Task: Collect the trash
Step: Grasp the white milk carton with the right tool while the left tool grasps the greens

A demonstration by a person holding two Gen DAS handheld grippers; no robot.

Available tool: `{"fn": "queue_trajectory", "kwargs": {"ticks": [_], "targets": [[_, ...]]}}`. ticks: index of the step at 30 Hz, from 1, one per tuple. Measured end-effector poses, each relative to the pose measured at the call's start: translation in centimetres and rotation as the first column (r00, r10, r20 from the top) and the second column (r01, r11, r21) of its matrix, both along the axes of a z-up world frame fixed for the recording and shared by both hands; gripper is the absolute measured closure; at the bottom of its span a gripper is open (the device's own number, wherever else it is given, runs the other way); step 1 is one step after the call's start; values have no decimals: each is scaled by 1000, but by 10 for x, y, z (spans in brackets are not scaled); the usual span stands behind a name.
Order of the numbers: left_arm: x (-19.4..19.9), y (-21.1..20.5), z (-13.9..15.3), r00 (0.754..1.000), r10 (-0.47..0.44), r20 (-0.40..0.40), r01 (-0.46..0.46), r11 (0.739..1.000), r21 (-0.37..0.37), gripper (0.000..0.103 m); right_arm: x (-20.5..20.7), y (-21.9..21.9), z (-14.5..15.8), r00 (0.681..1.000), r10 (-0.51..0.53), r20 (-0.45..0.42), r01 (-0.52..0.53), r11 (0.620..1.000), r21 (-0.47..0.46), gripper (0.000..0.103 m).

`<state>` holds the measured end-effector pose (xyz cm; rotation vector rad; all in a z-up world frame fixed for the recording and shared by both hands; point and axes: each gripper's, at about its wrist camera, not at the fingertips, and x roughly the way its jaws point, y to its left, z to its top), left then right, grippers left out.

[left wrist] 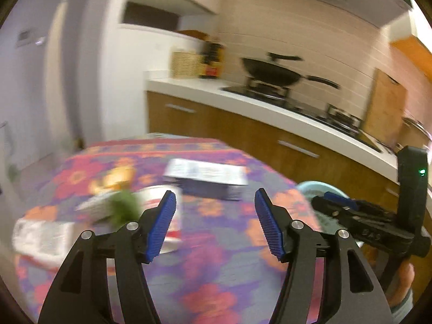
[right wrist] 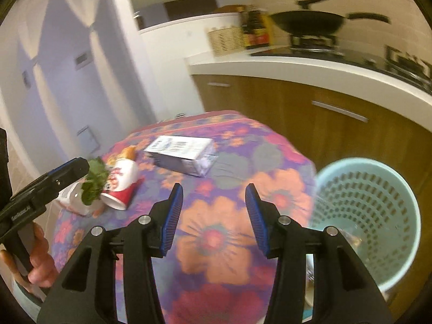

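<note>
A white and blue carton (left wrist: 206,176) (right wrist: 181,154) lies flat on the flowered tablecloth (right wrist: 216,232). A red and white paper cup (right wrist: 121,186) (left wrist: 162,216) lies on its side near the table's left part, with green leaves (right wrist: 94,181) (left wrist: 124,208) beside it. My left gripper (left wrist: 216,224) (right wrist: 73,168) hovers open over the cloth with nothing between its pads; the cup is just left of its left finger. My right gripper (right wrist: 215,216) (left wrist: 318,199) is open and empty too, short of the carton. A pale blue perforated basket (right wrist: 364,216) (left wrist: 310,186) stands off the table's right edge.
A white crumpled item (right wrist: 73,199) and an orange piece (right wrist: 128,152) lie near the cup. Behind the table runs a wooden cabinet with a white counter (right wrist: 297,67), a black wok (right wrist: 307,23) on the stove and bottles (right wrist: 256,32). A hand (right wrist: 40,267) holds the left gripper's grip.
</note>
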<state>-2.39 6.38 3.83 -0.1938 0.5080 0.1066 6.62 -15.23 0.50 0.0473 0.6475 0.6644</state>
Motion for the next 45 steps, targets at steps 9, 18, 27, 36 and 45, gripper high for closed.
{"fn": "queue_trajectory", "kwargs": {"ticks": [9, 18, 27, 36, 45], "targets": [[-4, 71, -23, 990, 96, -105, -106, 990, -95, 46, 33, 65, 0, 983, 149, 103, -138, 985, -107, 29], [15, 85, -42, 982, 89, -166, -116, 980, -161, 55, 90, 100, -12, 950, 296, 100, -269, 937, -223, 20], [30, 92, -48, 975, 110, -192, -146, 972, -184, 55, 107, 134, -32, 901, 431, 50, -388, 853, -349, 15], [35, 86, -49, 972, 104, -210, -136, 980, -145, 71, 124, 153, -42, 893, 450, -33, -428, 822, -377, 15], [25, 82, -39, 979, 133, -157, -155, 979, -136, 95, 118, 153, -46, 891, 452, -44, -431, 812, -393, 32]]}}
